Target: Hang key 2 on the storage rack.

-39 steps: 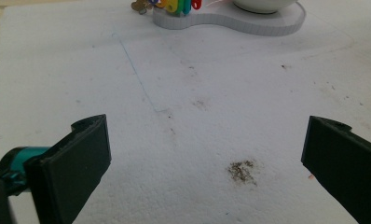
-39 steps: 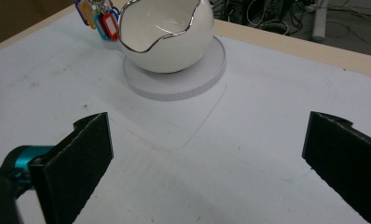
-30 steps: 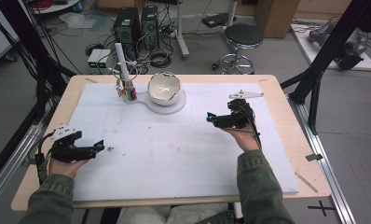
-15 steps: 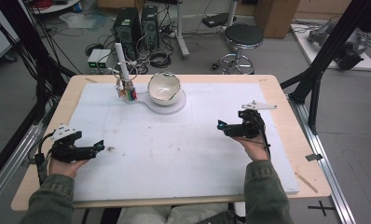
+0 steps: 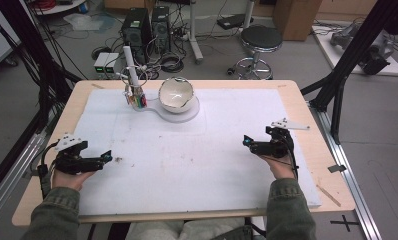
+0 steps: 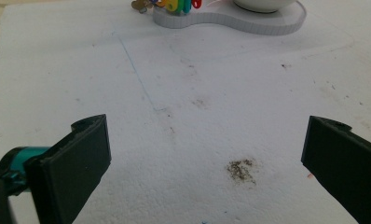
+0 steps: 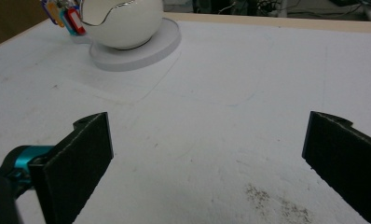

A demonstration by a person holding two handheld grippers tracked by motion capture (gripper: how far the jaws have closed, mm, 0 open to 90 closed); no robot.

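Note:
A white egg-shaped bowl (image 5: 176, 93) with a jagged rim sits on a flat white base (image 5: 186, 113) at the back of the table. A small stand with coloured tags (image 5: 135, 99) rises beside it. My left gripper (image 5: 106, 156) rests open near the left front of the white mat (image 5: 197, 165) with nothing between its jaws. My right gripper (image 5: 247, 142) is open at the right side, pointing left, also holding nothing. In the right gripper view the bowl (image 7: 123, 23) and base (image 7: 146, 53) lie far ahead of the open gripper (image 7: 207, 158). The left gripper (image 6: 204, 158) faces the base (image 6: 230, 21) and tags (image 6: 179, 5).
Dirty smudges mark the mat (image 6: 242, 169) just ahead of the left gripper's jaws and near the right ones (image 7: 272, 200). The wooden table edge (image 5: 327, 165) frames the mat. Black frame posts (image 5: 337, 80) stand at the right; a stool (image 5: 259, 40) and computers are beyond.
My right gripper has moved to the right and nearer the front edge, staying open. The left gripper has stayed put.

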